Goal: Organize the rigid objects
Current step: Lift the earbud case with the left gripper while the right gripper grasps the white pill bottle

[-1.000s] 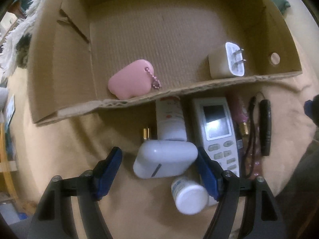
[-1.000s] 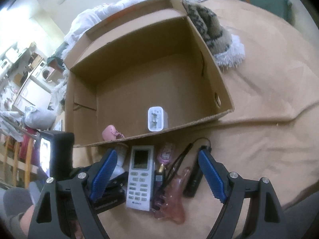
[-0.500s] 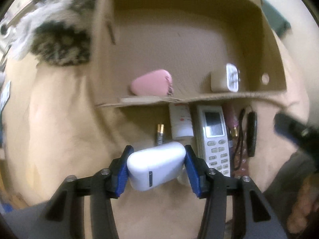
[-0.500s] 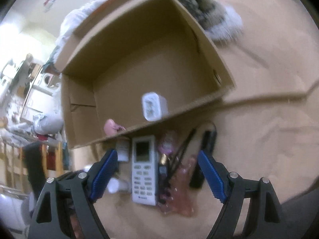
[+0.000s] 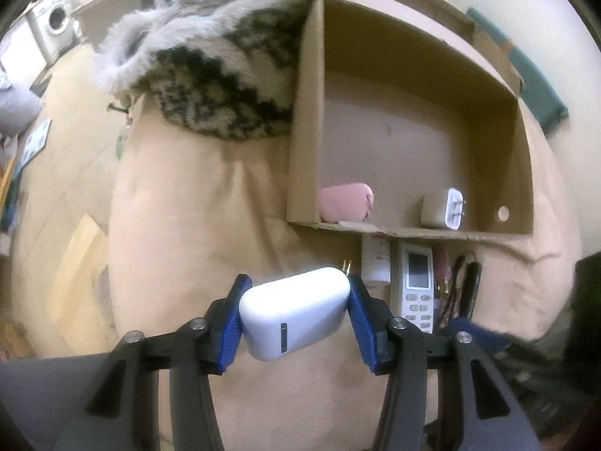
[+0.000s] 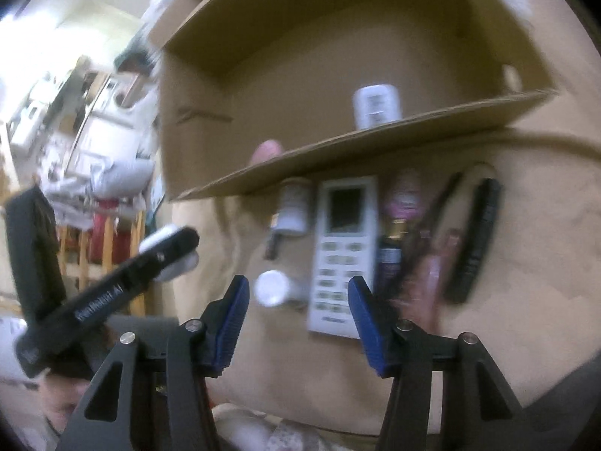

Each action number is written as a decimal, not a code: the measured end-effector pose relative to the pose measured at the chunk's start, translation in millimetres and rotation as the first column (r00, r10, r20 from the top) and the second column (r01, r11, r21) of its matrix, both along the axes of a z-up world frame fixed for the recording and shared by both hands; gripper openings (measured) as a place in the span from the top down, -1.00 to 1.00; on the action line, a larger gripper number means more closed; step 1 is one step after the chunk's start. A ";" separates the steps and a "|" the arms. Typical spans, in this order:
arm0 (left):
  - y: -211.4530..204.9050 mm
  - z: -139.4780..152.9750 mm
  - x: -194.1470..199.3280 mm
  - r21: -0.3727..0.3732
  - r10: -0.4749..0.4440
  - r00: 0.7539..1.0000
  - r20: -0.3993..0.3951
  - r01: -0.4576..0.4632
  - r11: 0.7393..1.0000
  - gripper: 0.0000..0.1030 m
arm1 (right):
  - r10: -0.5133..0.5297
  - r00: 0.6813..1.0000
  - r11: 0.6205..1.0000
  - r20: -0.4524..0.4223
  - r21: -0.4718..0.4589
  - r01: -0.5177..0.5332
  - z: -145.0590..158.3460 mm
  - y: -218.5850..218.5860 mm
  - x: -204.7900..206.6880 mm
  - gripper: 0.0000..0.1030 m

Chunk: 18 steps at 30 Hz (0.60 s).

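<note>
Currently I note: left hand-held gripper point(image 5: 295, 314) clamped on white case point(image 5: 295, 312), both blue pads pressing its ends, case lifted off beige cover point(image 5: 180, 225), left of cardboard box point(image 5: 300, 120). Right hand-held gripper point(image 6: 296, 314) jaws just been closing, half apart, nothing gripped; white remote point(image 6: 343, 248) and small white bottle point(image 6: 272, 287) lie below on cover.

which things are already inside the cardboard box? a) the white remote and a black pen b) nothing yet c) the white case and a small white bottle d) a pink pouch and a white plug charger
d: in the left wrist view the pink pouch and the white plug charger lie inside the cardboard box, just behind its near wall.
</note>
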State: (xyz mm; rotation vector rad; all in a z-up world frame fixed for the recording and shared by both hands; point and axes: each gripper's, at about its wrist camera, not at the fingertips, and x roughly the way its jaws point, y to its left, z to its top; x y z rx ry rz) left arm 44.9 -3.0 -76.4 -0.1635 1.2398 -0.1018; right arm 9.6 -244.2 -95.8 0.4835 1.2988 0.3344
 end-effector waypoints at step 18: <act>7.5 13.2 9.7 -0.026 0.052 0.999 0.013 -0.052 0.998 0.08 | 0.196 0.966 0.931 0.171 -0.342 -0.129 6.2 62.7 -14.4 0.45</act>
